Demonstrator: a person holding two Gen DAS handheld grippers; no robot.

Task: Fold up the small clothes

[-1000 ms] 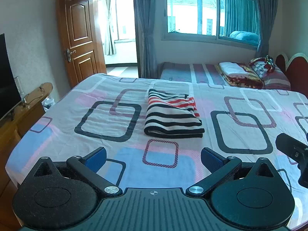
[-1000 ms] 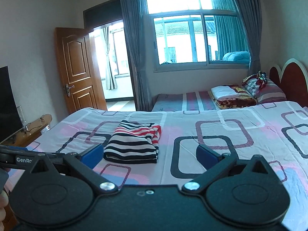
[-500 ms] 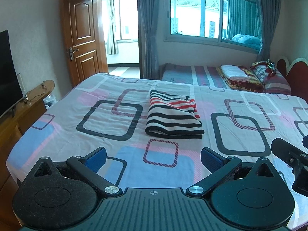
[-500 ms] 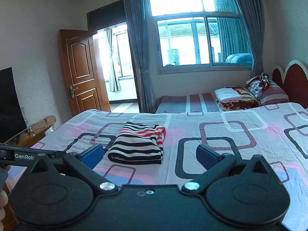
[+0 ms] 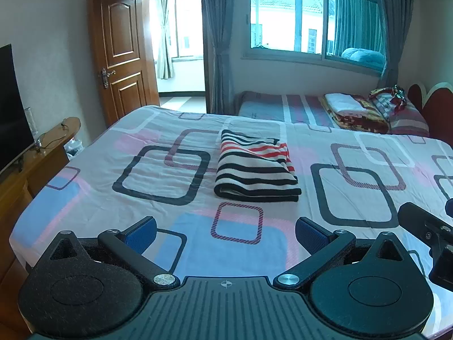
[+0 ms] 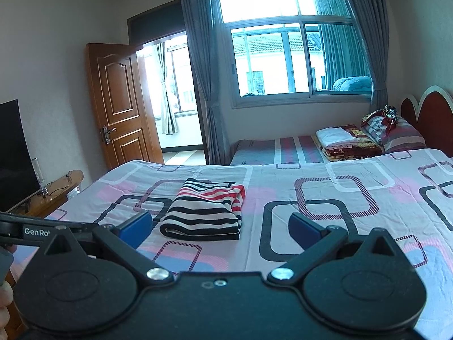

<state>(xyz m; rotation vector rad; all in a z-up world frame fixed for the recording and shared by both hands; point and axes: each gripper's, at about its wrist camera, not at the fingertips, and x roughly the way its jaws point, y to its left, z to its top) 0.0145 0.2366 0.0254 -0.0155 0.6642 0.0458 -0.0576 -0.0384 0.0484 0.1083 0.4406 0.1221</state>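
Observation:
A folded striped garment (image 5: 256, 170), white with black and red bands, lies flat in the middle of the bed (image 5: 113, 170). In the right wrist view the same garment (image 6: 206, 211) sits just beyond my fingers, left of centre. My left gripper (image 5: 225, 231) hovers open over the bed's near edge, well short of the garment, with nothing between its blue pads. My right gripper (image 6: 220, 228) is also open and empty, held back from the garment. Part of the right gripper (image 5: 430, 232) shows at the right edge of the left wrist view.
A second, lower bed (image 5: 311, 104) with folded blankets and pillows lies beyond, under the window. A wooden cabinet (image 5: 34, 158) with a television stands left of the bed. A wooden door (image 5: 121, 53) stands open at the back left. A red headboard (image 6: 430, 119) rises at the right.
Both grippers have drawn back and risen slightly, so the folded garment looks a little farther away. The garment itself has not moved. Both stay open.

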